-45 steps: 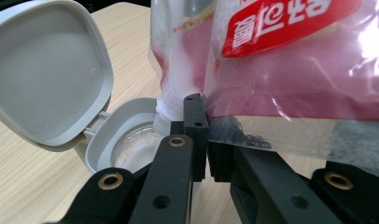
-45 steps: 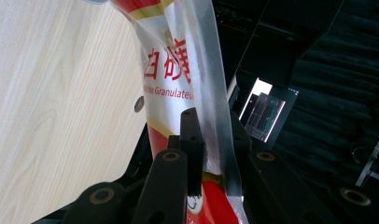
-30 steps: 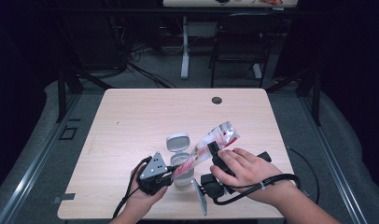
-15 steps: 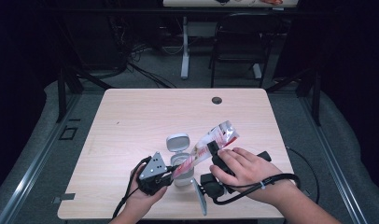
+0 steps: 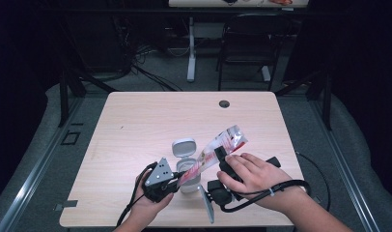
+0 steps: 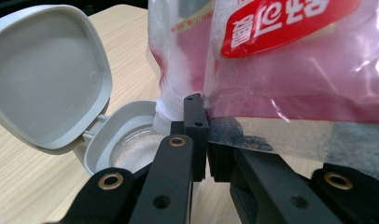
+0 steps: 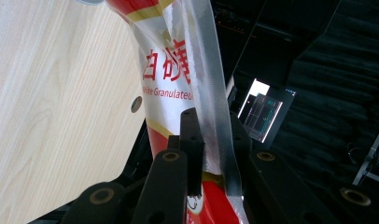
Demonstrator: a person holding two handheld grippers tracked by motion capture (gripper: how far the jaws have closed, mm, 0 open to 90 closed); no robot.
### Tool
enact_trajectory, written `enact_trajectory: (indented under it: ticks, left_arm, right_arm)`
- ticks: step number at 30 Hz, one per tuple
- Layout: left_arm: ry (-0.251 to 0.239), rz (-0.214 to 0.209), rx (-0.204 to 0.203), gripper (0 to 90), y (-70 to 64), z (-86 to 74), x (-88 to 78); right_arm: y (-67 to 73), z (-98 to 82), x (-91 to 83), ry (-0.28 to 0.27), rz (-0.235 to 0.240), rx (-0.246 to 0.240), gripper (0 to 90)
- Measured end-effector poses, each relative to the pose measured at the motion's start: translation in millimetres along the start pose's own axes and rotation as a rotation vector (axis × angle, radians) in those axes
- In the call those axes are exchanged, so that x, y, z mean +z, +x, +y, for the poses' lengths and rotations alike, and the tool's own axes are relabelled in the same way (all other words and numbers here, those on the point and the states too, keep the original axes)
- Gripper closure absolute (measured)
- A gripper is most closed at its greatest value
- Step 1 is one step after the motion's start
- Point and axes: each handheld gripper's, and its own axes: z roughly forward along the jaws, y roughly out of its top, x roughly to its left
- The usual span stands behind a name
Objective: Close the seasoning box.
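the clear plastic sugar bag with red printing (image 5: 218, 147) was held slanted over the small grey square jar with its hinged lid flipped open (image 5: 186, 162), low end over the jar mouth and high end toward two o'clock, most likely so the white grains would run down into the jar. the lid (image 6: 43, 74) stood tipped back toward eleven o'clock, out of the way of the pour.

the left hand-held gripper (image 5: 177, 178) sat at about seven o'clock from the jar, its jaws closed tight on the bag's lower edge (image 6: 234, 126) right beside the jar opening (image 6: 131, 149), which steadied the outlet above the mouth. the right hand-held gripper (image 5: 222, 155) sat at about three o'clock from the jar, its jaws pinched on the bag's upper part (image 7: 201, 135), lifting that end to set the slope.

so the bag spanned between the two grippers, gripped at both ends and clear of the pale wooden desk (image 5: 136, 121), while the jar stood on the desk under the lower corner. whether grains were actually falling was hard to tell; some white powder seemed to lie inside the jar.
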Motion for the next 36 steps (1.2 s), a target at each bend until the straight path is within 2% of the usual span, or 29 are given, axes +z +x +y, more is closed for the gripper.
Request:
enact_trajectory:
  ticks: [36]
  left_arm:
    - [0.005, 0.006, 0.002, 88.1, 1.1, -1.2, -3.2]
  right_arm:
    - [-1.4, 4.4, -2.4, -0.012, -0.006, -0.028, 81.8]
